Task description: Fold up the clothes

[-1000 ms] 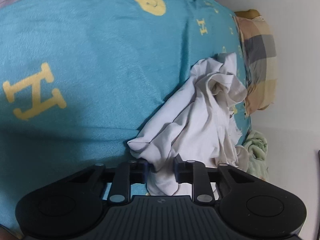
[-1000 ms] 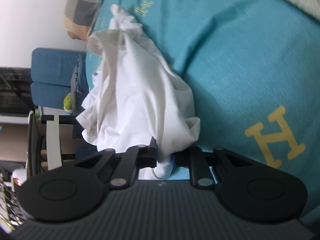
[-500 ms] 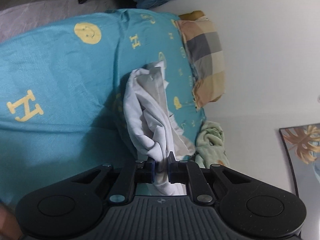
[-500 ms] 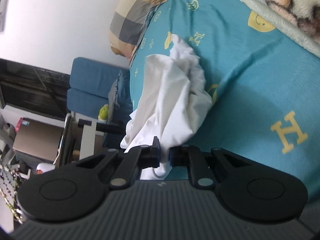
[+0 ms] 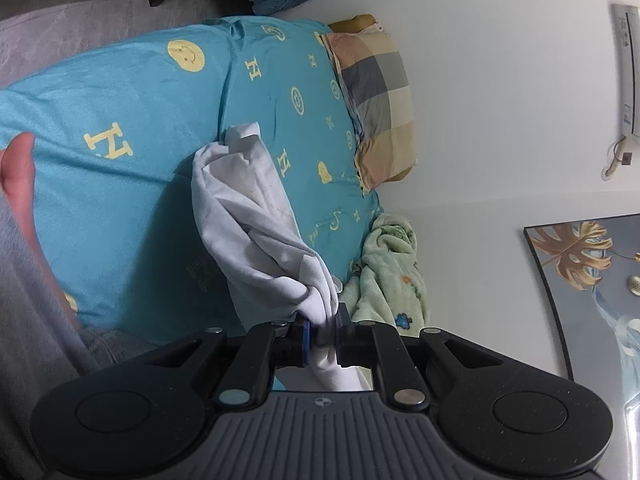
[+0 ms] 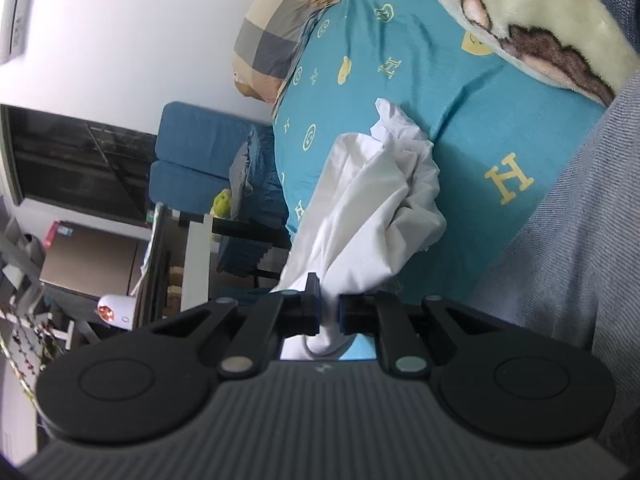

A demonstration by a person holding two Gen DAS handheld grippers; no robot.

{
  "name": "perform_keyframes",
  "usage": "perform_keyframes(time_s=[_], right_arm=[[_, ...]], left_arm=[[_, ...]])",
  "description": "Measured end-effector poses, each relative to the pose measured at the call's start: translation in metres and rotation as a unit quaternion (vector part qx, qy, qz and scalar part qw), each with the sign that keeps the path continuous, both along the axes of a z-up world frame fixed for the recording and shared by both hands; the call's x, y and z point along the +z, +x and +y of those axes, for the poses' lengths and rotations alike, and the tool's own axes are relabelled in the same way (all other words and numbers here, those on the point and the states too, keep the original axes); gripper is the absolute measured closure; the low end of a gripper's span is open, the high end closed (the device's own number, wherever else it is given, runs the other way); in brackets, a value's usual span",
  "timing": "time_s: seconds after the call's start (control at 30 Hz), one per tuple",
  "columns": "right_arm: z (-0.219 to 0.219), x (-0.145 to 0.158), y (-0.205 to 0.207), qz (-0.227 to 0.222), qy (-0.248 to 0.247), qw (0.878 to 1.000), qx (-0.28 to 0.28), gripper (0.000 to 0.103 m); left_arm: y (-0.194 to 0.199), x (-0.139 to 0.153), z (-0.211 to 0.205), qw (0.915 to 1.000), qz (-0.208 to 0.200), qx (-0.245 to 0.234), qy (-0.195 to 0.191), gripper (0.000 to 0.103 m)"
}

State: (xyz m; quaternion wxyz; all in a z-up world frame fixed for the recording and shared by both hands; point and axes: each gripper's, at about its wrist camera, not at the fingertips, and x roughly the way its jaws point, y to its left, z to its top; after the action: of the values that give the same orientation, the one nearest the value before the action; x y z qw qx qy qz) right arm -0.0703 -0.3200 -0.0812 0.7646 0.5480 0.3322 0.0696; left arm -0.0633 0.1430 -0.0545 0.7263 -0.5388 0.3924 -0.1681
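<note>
Both clamped: left gripper (image 5: 323, 334) and right gripper (image 6: 329, 312) pinch white garment (image 5: 256, 232). Cloth hangs bunched over teal bedsheet (image 5: 120, 92).

White garment (image 5: 256, 216) — bunched, crumpled — hangs over the teal bedsheet (image 5: 120, 184).

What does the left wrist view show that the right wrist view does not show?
Only the left wrist view shows a framed leaf picture on the wall and a crumpled green blanket. Only the right wrist view shows a blue sofa and a cardboard box. Both show the white garment, the teal bedsheet and the checked pillow.
</note>
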Motion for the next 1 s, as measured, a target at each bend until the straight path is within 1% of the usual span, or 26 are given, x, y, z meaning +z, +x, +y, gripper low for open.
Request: perform_keyframes(time_s=[0.1,0.2,0.37,0.43,0.57,0.7,0.8,0.87,0.93,1.0], right_arm=[[-0.002,0.002,0.019,0.003,0.019,1.0,-0.007,0.092],[-0.002,0.007,0.05,0.001,0.028,1.0,-0.014,0.092],[-0.006,0.001,0.117,0.028,0.046,0.998,-0.037,0.092],[-0.007,-0.003,0.144,0.039,0.048,0.997,-0.044,0.092],[-0.01,-0.023,0.199,0.065,0.046,0.996,-0.049,0.092],[-0.013,-0.055,0.246,0.088,0.044,0.994,-0.042,0.091],[-0.014,-0.082,0.267,0.103,0.044,0.993,-0.028,0.091],[-0.014,-0.093,0.274,0.111,0.029,0.993,-0.01,0.091],[-0.015,-0.101,0.276,0.113,0.024,0.993,0.002,0.09],[-0.016,-0.1,0.276,0.105,0.021,0.994,0.012,0.09]], left_arm=[[0.023,0.003,-0.001,0.9999,0.006,0.013,-0.007,0.091],[0.046,0.006,-0.002,0.9995,0.012,0.027,-0.014,0.091],[0.123,0.0,-0.016,0.9986,0.029,0.042,-0.011,0.09],[0.158,-0.004,-0.022,0.9984,0.035,0.043,-0.001,0.09],[0.22,-0.022,-0.031,0.9976,0.051,0.041,0.021,0.09],[0.268,-0.055,-0.034,0.9963,0.065,0.035,0.044,0.09],[0.282,-0.073,-0.034,0.9954,0.072,0.026,0.057,0.09],[0.29,-0.086,-0.033,0.9947,0.076,0.021,0.065,0.09],[0.299,-0.098,-0.033,0.9939,0.081,0.016,0.074,0.09],[0.299,-0.095,-0.037,0.9933,0.071,0.01,0.091,0.09]])
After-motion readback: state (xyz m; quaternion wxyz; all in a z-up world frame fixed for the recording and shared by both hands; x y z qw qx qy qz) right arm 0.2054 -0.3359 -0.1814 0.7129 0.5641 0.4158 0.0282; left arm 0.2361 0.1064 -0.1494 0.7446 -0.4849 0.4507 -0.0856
